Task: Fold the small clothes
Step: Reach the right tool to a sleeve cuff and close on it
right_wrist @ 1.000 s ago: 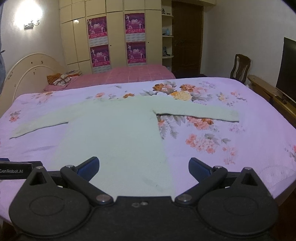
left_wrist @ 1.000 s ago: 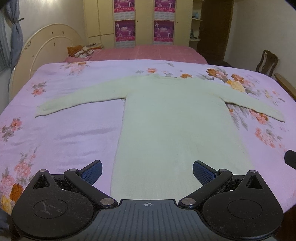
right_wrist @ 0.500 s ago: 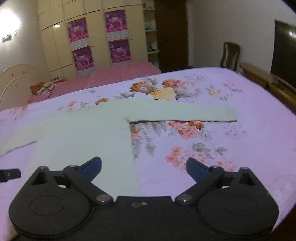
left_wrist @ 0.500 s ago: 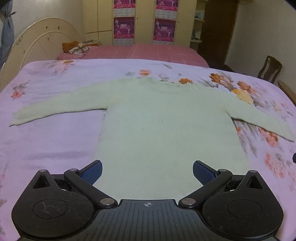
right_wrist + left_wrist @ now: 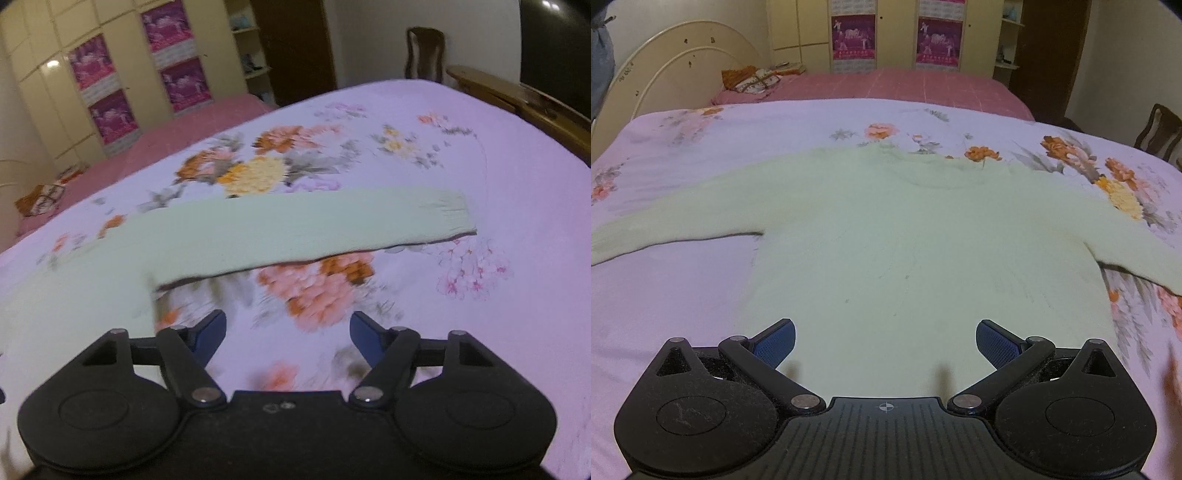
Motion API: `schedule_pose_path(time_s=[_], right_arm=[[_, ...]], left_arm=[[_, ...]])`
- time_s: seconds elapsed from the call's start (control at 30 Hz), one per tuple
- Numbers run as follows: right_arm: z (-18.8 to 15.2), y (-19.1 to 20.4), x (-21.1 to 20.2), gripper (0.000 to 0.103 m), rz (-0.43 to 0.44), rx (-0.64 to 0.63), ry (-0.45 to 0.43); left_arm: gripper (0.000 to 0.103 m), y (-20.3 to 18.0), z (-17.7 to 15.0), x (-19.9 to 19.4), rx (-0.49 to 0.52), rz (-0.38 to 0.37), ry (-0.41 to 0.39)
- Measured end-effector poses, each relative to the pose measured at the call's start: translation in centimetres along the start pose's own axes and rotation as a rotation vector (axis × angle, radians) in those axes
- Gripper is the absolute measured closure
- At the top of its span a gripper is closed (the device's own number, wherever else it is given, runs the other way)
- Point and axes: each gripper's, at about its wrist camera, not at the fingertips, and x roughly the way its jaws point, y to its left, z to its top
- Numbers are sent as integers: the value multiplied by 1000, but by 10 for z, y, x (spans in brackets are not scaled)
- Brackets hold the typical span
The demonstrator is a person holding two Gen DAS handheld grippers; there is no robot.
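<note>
Jaws first: the left gripper (image 5: 884,341) has its jaws spread wide with nothing pinched, just hanging over the lower middle of the sweater's body. The right gripper (image 5: 288,332) has its jaws apart too, but narrower. They've just been closing in, and there's nothing between them, only the flowery bedspread showing in the gap.

The pale green sweater (image 5: 916,251) lies flat on the bedspread (image 5: 683,295) with both arms stretched out sideways. In the left wrist view it fills the middle of the frame, neckline toward the top, one sleeve running off the left edge and the other off the right edge. In the right wrist view you mostly get one sleeve (image 5: 314,225) crossing the centre of the frame, cuff ending at centre right, with the body sliding off the left edge. That view is pretty blurry, so fine detail is a wash.

Background stuff: a second bed with a pink cover (image 5: 886,85) sits behind, at the top centre of the left view, and cream wardrobes with magenta posters (image 5: 853,33) run along the top. A wooden chair (image 5: 424,51) stands at the upper right of the right view.
</note>
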Motion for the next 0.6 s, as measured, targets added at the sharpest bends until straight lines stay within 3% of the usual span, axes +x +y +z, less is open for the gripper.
schedule_pose_path(time_s=[0.27, 0.47, 0.53, 0.6], right_arm=[[20, -40, 68, 40, -42, 124, 92], [42, -54, 91, 39, -72, 166, 25], [50, -63, 98, 43, -100, 207, -10], [56, -72, 101, 58, -130, 247, -50]], left_arm=[[0, -11, 17, 39, 1, 36, 11], [0, -10, 25, 51, 1, 42, 10], [0, -10, 27, 54, -2, 27, 12], [0, -9, 29, 57, -2, 18, 4]])
